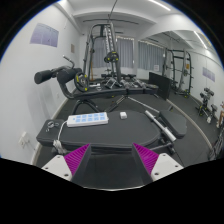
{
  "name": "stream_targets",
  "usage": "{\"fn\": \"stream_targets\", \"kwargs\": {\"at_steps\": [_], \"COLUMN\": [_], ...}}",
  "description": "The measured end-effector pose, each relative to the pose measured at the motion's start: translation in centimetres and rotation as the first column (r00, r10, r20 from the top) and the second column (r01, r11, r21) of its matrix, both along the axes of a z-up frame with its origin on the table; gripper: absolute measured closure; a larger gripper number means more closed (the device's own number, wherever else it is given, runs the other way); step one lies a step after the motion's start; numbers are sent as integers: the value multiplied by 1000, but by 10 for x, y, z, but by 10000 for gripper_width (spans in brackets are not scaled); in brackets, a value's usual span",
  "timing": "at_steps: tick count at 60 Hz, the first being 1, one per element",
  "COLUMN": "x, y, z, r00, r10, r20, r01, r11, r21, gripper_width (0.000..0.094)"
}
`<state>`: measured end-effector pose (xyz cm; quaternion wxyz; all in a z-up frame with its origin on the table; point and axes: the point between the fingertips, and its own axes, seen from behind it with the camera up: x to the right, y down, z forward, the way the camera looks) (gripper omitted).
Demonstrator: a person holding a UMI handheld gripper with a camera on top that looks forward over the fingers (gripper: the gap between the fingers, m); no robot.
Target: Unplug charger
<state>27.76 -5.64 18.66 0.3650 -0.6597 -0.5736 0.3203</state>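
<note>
A white power strip (87,120) lies flat on the dark bench top (110,135), its long axis running from about 8 o'clock to 2 o'clock, with a row of sockets on its upper face. A small white charger (123,115) sits at roughly 3 o'clock from the strip, near its end; whether it is plugged in cannot be told.
</note>
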Motion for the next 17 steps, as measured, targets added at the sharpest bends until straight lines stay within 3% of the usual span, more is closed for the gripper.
{"fn": "stream_targets", "kwargs": {"at_steps": [17], "x": [14], "y": [-23], "z": [19], "r00": [999], "r10": [40], "r20": [-34], "r01": [-39], "r11": [999], "r21": [33], "gripper_width": [79]}}
